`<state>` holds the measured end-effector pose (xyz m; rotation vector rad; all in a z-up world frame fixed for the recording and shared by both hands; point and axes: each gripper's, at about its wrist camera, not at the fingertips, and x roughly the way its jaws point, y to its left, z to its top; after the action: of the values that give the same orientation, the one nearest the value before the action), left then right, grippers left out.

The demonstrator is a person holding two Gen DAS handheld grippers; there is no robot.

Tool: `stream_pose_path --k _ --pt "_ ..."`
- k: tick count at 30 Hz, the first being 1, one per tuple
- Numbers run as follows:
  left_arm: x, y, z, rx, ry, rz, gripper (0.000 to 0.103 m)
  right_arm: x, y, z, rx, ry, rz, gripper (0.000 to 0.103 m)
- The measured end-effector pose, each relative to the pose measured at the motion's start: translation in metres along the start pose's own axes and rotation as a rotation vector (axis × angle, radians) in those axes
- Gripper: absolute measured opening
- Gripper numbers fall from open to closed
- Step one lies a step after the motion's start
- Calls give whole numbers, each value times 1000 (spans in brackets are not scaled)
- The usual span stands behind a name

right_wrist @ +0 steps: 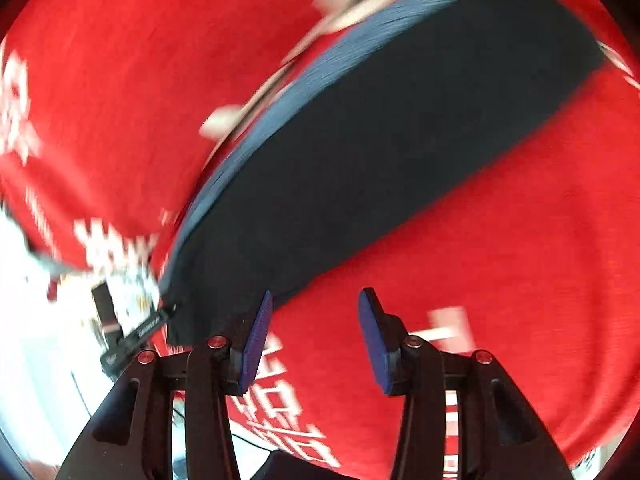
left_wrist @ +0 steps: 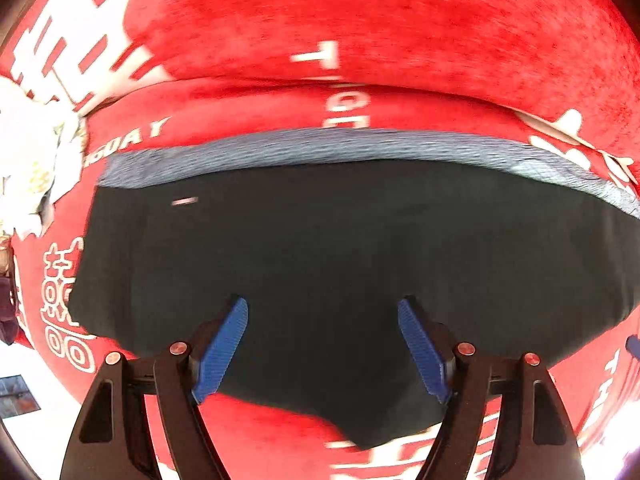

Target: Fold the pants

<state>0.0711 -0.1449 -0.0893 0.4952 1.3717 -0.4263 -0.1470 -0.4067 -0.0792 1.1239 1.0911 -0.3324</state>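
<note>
Dark navy pants (left_wrist: 340, 248) lie folded flat on a red printed cloth (left_wrist: 360, 12), with a blue-grey waistband (left_wrist: 320, 146) along their far edge. My left gripper (left_wrist: 322, 344) hangs over the near part of the pants, open, with nothing between its blue pads (left_wrist: 222, 350). In the right wrist view the pants (right_wrist: 380, 152) run diagonally from lower left to upper right. My right gripper (right_wrist: 316, 340) stands open beside their near corner, over the red cloth (right_wrist: 500, 280), holding nothing. The view is motion-blurred.
The red cloth carries white lettering and symbols (left_wrist: 64, 312). White crumpled material (left_wrist: 28, 160) lies at the cloth's left edge. A black device (right_wrist: 136, 336) shows beyond the cloth's edge at the lower left of the right wrist view.
</note>
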Motion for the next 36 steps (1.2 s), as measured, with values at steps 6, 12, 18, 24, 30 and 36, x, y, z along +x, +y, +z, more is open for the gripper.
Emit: stream_pose_path --k 6,12,18,24,30,36 --pt "10 75 -2 -33 5 -35 79 59 113 -12 -277 86 -46 54" --pt "13 184 -7 -100 -55 -34 79 156 254 -20 -596 208 -56 54" --pt "43 238 -11 -112 -37 -98 79 293 381 -29 -865 394 -29 55" --pt "63 252 -10 -42 -48 -261 79 384 432 -41 -1096 490 -155 56" --pt "70 262 -11 -9 -74 -373 67 430 445 -41 -1163 548 -226 56" --pt "59 289 -24 -51 -88 -399 40 409 458 -51 -1165 589 -187 7"
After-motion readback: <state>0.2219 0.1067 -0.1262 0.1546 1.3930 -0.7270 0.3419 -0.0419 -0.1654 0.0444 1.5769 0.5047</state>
